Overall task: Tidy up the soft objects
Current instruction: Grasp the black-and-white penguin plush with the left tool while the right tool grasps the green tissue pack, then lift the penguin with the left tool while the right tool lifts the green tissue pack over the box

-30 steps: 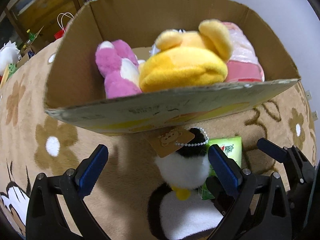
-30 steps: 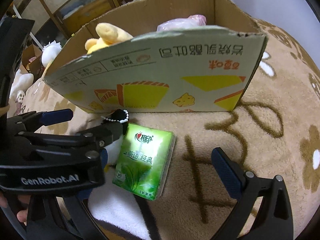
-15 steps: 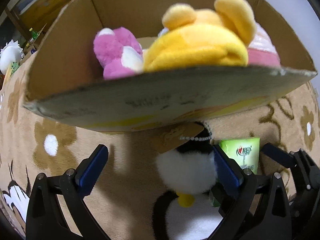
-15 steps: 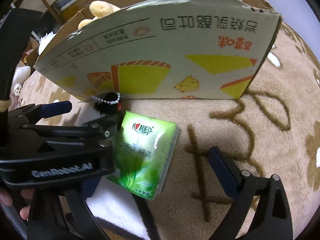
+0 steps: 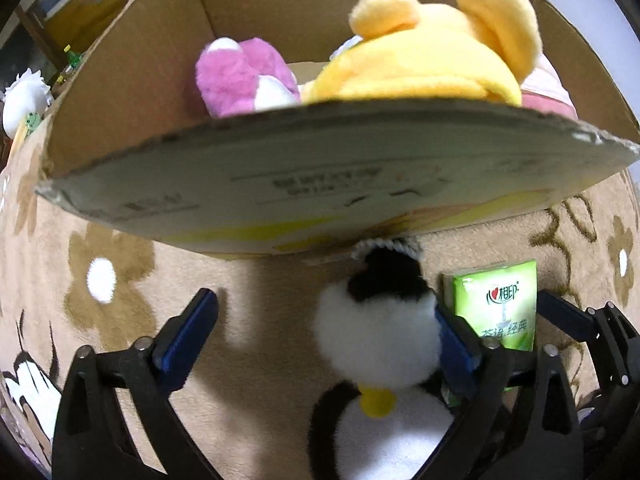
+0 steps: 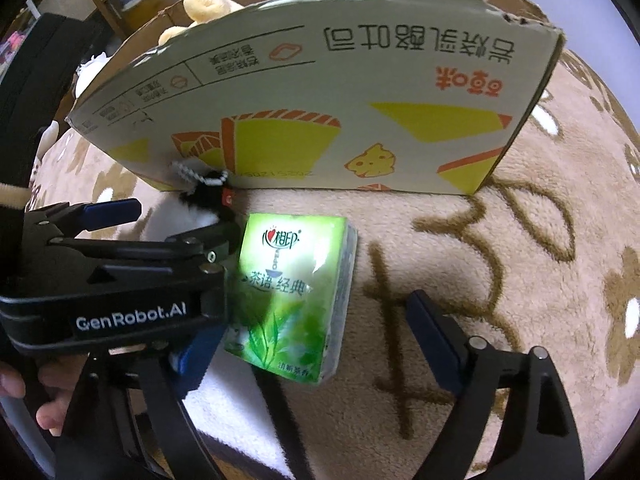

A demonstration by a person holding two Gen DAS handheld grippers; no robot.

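While both claws point steeply down at flowered blanket [image 6: 560, 240], jaws of each are closing. Left gripper [image 5: 324, 332] – spread, black-and-white plush toy [image 5: 380, 336] between pads; right pad touches its white fur, left pad apart. Right gripper [image 6: 308, 340] – spread around green tissue pack [image 6: 288, 300], far pad clear of pack, no pinch yet. Pack lies just beside toy, both before cardboard box [image 5: 280, 184] holding yellow plush [image 5: 424, 60] and pink plush [image 5: 244, 76].

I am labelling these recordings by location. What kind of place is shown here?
Probably a room in a home. A soft brown blanket with flowers covers the surface, a cardboard box holds plush toys, and wooden furniture stands behind.
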